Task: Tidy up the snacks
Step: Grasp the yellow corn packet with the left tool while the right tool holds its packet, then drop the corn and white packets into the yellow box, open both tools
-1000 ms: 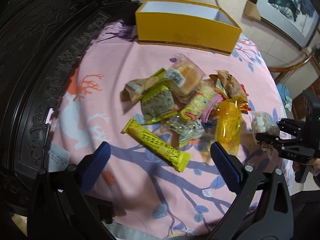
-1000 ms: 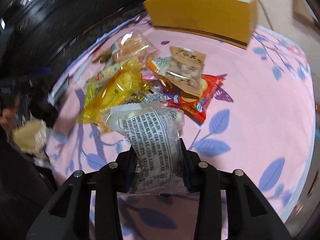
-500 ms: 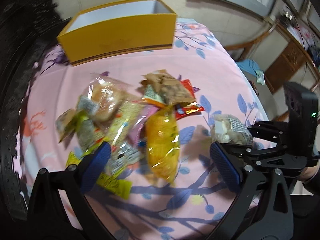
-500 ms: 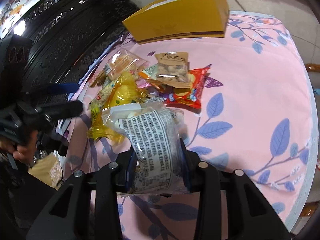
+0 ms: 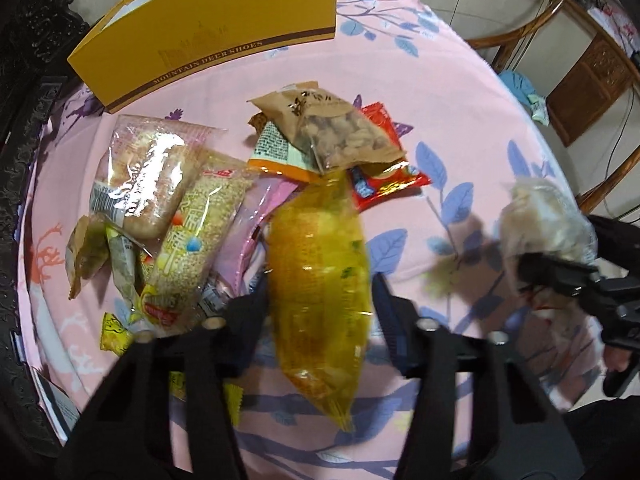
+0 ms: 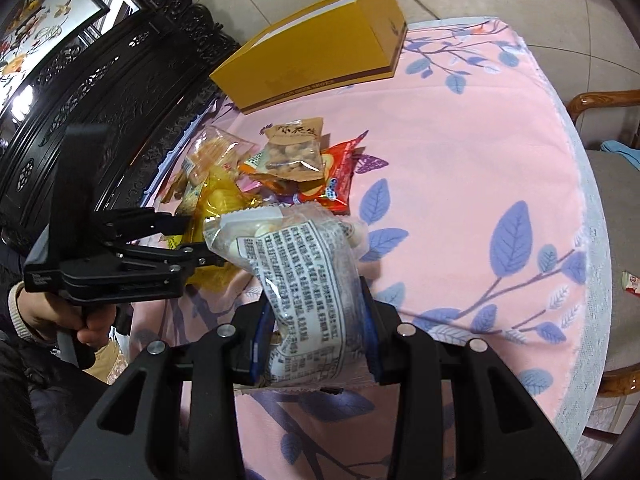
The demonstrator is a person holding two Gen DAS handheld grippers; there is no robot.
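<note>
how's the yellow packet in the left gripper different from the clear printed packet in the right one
The yellow packet is tinted see-through yellow with no print showing; the clear printed packet is colourless with dense black text. The yellow packet lies on the pink tablecloth amid the pile; the printed one is lifted clear. Both sit between gripper fingers.

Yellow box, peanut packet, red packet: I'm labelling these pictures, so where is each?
yellow box (image 5: 224, 32), left wrist view, on its long front wall.
peanut packet (image 5: 344, 136), left wrist view, on its clear window.
red packet (image 6: 340, 172), right wrist view, on its exposed right half.
</note>
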